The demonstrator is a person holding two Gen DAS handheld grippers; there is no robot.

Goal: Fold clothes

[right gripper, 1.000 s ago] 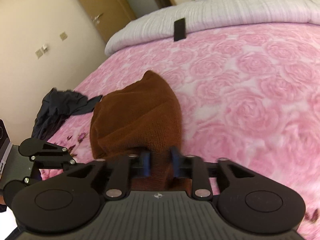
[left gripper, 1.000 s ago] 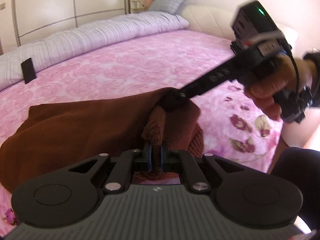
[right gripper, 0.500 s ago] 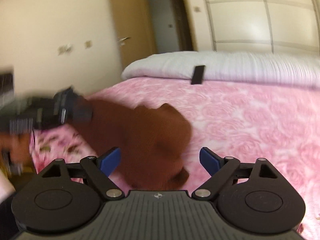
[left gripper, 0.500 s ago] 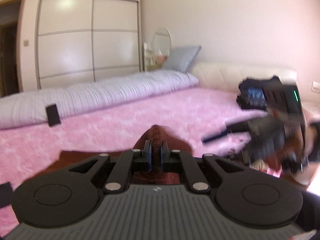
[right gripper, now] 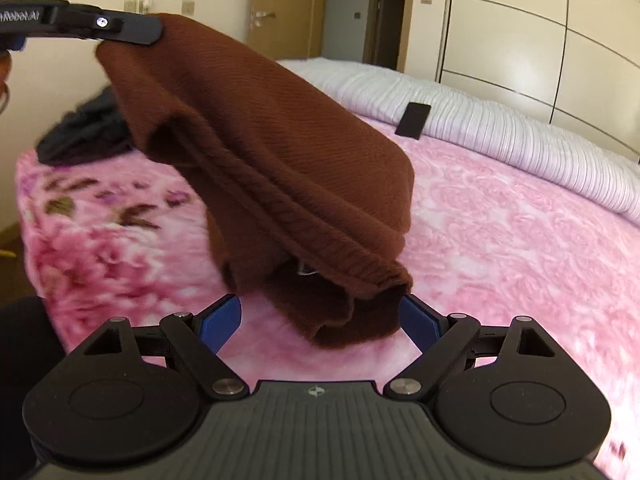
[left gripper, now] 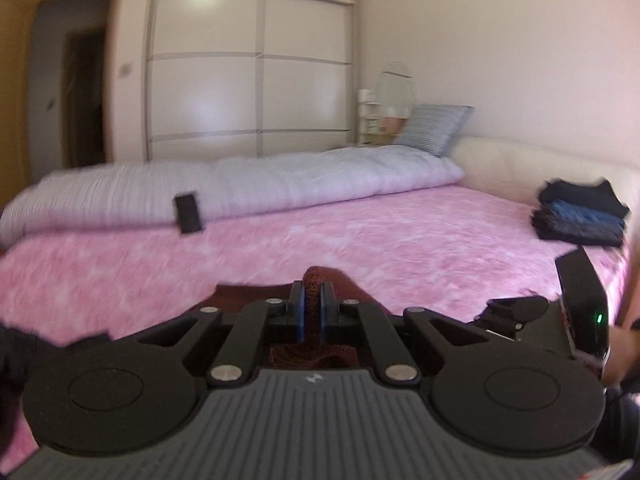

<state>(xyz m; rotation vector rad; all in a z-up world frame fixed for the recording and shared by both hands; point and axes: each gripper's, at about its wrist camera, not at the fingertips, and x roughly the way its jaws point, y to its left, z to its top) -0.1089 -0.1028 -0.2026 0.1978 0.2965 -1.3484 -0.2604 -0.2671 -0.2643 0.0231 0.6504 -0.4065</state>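
Brown sweater (right gripper: 260, 148) pinched in left gripper (left gripper: 312, 312), seemingly lifted.

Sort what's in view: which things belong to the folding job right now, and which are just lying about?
In the job:
- brown sweater
- left claw, shut on the sweater
- right claw, open
- folded stack
- dark clothes heap

Lying about:
- white duvet
- black tag
- pillow
- wardrobe
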